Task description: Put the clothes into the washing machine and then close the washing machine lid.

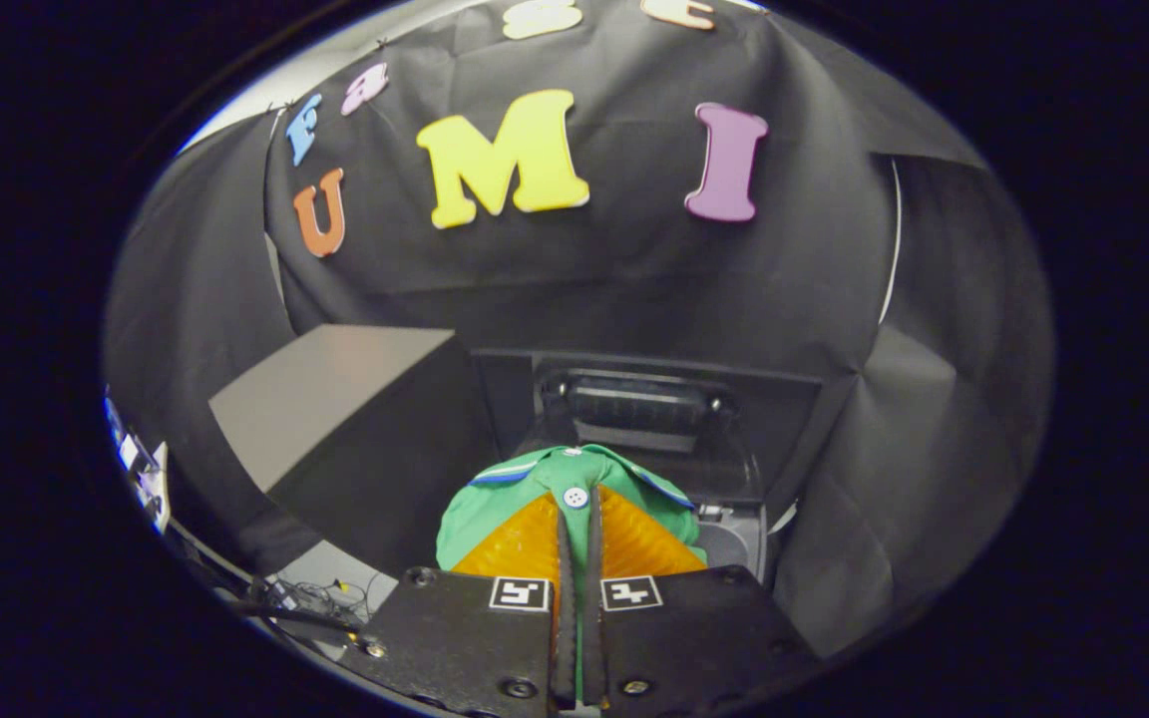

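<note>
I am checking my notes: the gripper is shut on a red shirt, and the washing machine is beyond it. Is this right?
One detail is wrong: the shirt is green, not red. The gripper view shows the gripper shut on it, with the washing machine beyond.

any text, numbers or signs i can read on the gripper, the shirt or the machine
No readable words or numbers.
Gripper, shut on the green shirt: two square black-and-white marker tags, patterns and not text.
Green shirt: a plain button, no print showing.
Washing machine, beyond the fingers: nothing legible.
Clutter off to the left side: too small and blurred to read.
</note>
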Demonstrator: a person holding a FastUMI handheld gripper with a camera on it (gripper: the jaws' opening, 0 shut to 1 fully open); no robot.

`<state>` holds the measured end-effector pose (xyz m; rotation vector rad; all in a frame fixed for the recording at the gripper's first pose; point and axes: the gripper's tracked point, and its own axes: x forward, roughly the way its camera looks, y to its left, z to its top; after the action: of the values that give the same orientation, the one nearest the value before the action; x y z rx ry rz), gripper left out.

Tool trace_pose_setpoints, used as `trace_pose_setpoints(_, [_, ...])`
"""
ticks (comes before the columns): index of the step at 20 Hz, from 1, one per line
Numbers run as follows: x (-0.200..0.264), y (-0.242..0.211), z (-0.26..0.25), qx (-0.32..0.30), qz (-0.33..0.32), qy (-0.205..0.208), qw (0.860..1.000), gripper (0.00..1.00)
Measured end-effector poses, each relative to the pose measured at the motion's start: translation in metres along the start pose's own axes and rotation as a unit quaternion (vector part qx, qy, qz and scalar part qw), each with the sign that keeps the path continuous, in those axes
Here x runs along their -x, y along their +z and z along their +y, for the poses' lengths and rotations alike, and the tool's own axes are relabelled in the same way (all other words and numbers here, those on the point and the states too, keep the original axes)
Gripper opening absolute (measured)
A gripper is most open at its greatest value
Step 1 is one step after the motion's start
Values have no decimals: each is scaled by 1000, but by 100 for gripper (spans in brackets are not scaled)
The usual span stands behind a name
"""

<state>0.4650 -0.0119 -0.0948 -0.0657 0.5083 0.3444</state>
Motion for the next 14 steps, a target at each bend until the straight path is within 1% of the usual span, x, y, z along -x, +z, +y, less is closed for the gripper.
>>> trace_pose_setpoints(4, [-56, -41, 0, 8, 52, 0, 999, 6])
trace_pose_setpoints(9, [-106, -84, 0, 21, 106, -6, 994, 6])
trace_pose_setpoints(14, [-144, -121, -1, -8, 168, -22, 986, 6])
